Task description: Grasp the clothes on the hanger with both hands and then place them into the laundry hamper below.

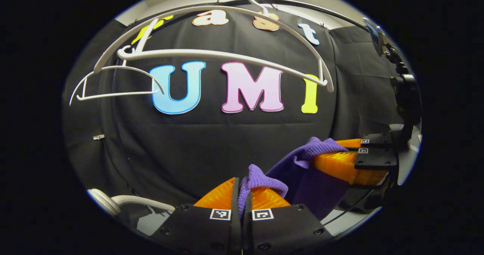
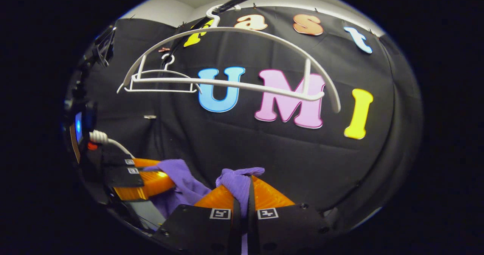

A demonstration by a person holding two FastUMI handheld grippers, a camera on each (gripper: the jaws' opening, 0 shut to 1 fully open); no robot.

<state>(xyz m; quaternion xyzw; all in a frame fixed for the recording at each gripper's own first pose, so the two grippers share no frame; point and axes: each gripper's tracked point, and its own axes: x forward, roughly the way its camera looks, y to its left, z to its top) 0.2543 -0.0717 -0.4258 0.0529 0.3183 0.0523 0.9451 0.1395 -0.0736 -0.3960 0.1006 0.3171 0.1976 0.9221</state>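
A purple knitted garment [image 1: 298,171] hangs stretched between my two grippers, below the rail. My left gripper [image 1: 242,188] is shut on one bunched end of it, and the cloth pokes up between the fingers. My right gripper [image 2: 247,183] is shut on the other end of the purple garment [image 2: 238,181]. In the left gripper view the right gripper [image 1: 332,153] shows at the right, clamped on the cloth. In the right gripper view the left gripper [image 2: 166,171] shows at the left, also closed on the fabric. A bare white hanger [image 1: 227,54] hangs overhead on the rail, seen too as the white hanger [image 2: 242,84].
A second, smaller white hanger [image 1: 113,83] hangs farther left on the dark rail [image 1: 310,9]; the smaller hanger [image 2: 162,79] is also in the right gripper view. A white corded handle [image 1: 109,202] lies at the lower left. The black cloth wall stands close behind.
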